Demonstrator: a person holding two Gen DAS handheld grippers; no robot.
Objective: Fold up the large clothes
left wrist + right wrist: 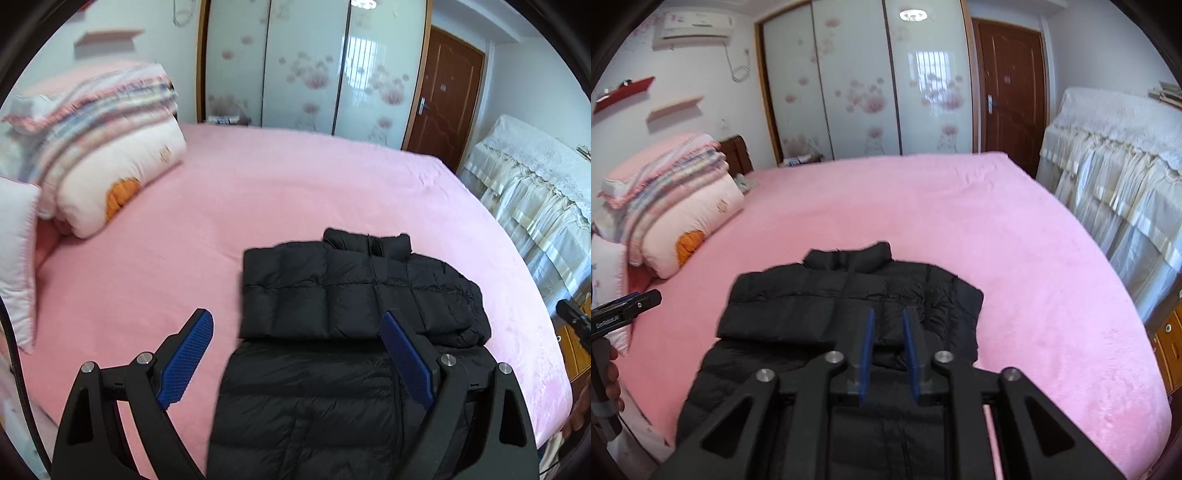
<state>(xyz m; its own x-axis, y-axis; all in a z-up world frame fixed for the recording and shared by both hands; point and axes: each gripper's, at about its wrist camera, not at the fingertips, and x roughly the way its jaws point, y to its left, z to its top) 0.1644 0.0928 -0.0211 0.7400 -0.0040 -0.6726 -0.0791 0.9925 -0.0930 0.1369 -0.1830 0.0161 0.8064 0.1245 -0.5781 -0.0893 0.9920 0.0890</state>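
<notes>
Lying on the pink bed (295,177), the black puffer jacket (332,295) has its sleeves folded across the chest, with the collar at the far end. The left gripper (297,332) hovers above the jacket, its blue fingers (184,358) spread wide and holding nothing. The right gripper (888,325) is above the folded sleeve; its fingers (866,350) stand nearly together with a narrow gap, and I cannot tell if they pinch fabric. Folded quilts (683,195) sit at the left.
</notes>
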